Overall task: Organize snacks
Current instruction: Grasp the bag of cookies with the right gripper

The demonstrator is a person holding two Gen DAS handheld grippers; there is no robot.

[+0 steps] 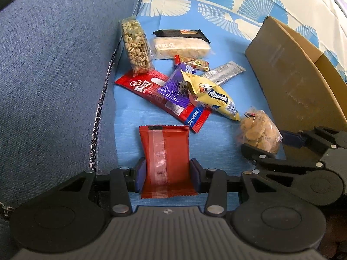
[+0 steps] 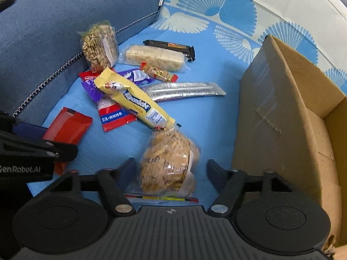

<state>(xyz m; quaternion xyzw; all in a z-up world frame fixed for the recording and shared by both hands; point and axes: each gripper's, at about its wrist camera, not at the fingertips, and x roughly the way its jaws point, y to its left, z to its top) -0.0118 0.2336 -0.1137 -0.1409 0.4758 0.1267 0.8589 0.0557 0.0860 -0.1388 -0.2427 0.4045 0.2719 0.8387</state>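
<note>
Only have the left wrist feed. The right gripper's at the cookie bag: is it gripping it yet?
Observer: Not yet. In the right wrist view the cookie bag lies between the fingers of the right gripper, with blue sheet showing between the bag and the finger nearer the box.
Operator: Anything in the box?
Observer: The cardboard box is open towards that camera. The part of its inside that shows holds no snacks.

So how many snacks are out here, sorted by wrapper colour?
Red: 2, small packet, long packet
Clear bags: 3, puffed grain, rice bar, cookies
Yellow: 1
Purple: 1
Black: 1
Silver: 1
Small orange-ended bar: 1
Total: 10
</note>
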